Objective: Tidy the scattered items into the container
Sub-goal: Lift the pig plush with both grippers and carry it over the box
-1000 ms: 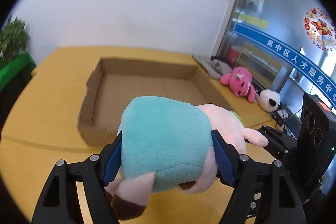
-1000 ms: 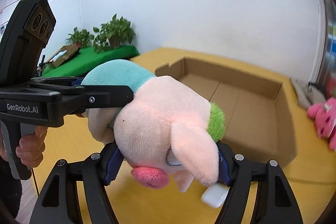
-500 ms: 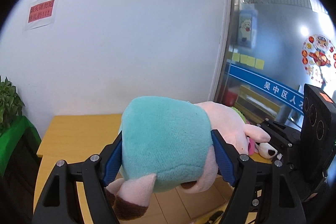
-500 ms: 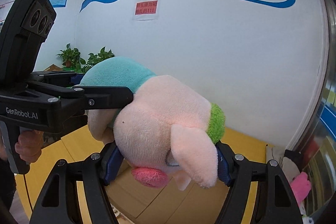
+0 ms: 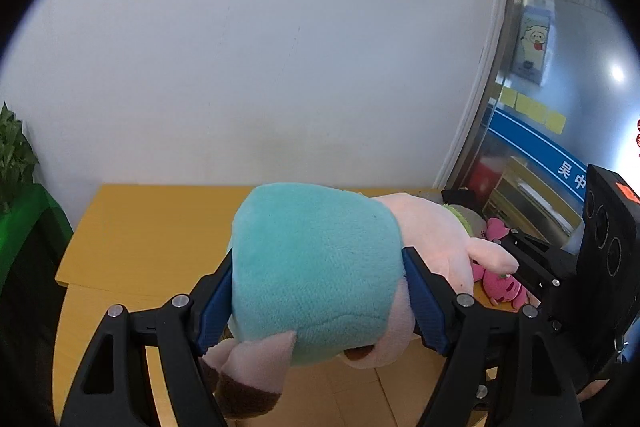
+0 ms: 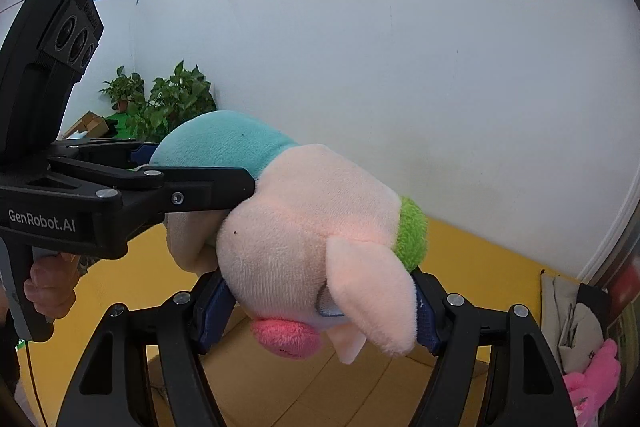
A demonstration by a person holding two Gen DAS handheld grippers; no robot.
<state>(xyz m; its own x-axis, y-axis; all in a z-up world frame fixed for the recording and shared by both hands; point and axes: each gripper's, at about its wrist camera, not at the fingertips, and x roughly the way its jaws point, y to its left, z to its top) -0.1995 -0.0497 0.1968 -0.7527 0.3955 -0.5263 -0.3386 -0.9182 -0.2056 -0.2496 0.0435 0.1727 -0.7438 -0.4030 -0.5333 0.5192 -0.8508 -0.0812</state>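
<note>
A plush pig (image 5: 320, 267) with a teal body, pink head and green collar hangs in the air between both grippers. My left gripper (image 5: 316, 303) is shut on its teal body. My right gripper (image 6: 320, 307) is shut on its pink head (image 6: 312, 235). The left gripper also shows in the right wrist view (image 6: 132, 195), reaching in from the left. The cardboard box (image 6: 304, 383) lies below the pig; only part of its floor shows, also in the left wrist view (image 5: 352, 399).
The yellow table (image 5: 152, 227) runs to the white wall. A pink plush (image 5: 500, 283) lies at the right, also seen in the right wrist view (image 6: 592, 379), beside grey cloth (image 6: 560, 307). Green plants (image 6: 168, 103) stand at the left.
Both grippers have lifted the pig and tilted up from the box a second ago, then dipped slightly, so the box floor and more tabletop show again. Both grips are unchanged.
</note>
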